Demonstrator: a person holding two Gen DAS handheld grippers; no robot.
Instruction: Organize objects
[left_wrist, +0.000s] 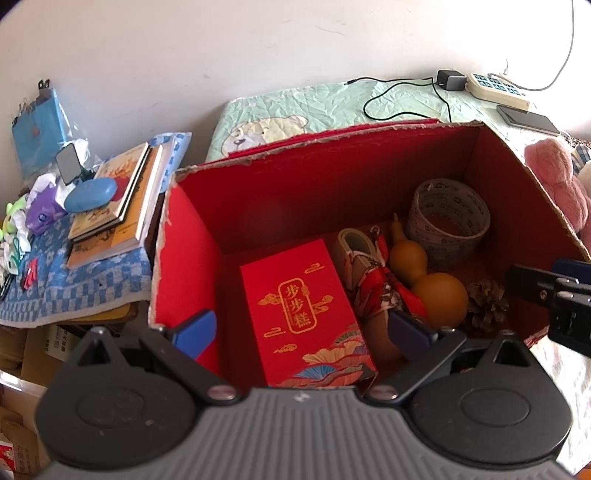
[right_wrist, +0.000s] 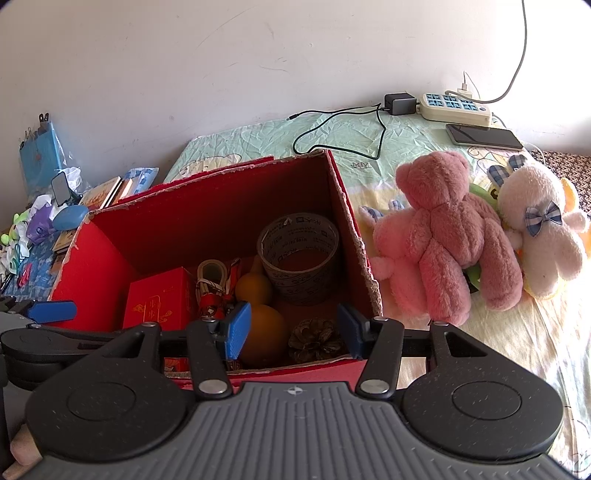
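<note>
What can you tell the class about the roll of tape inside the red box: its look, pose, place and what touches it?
The roll of tape is a wide, pale grey ring printed all over with small dark logos and text, its hollow core showing. It leans tilted in the back right corner of the red box, apparently against the right wall. The yellow gourd lies just in front and left of it; whether they touch is unclear. No gripper is touching it.

Bright daylight, sharp focus, fisheye-bent, dark-cornered edges.
</note>
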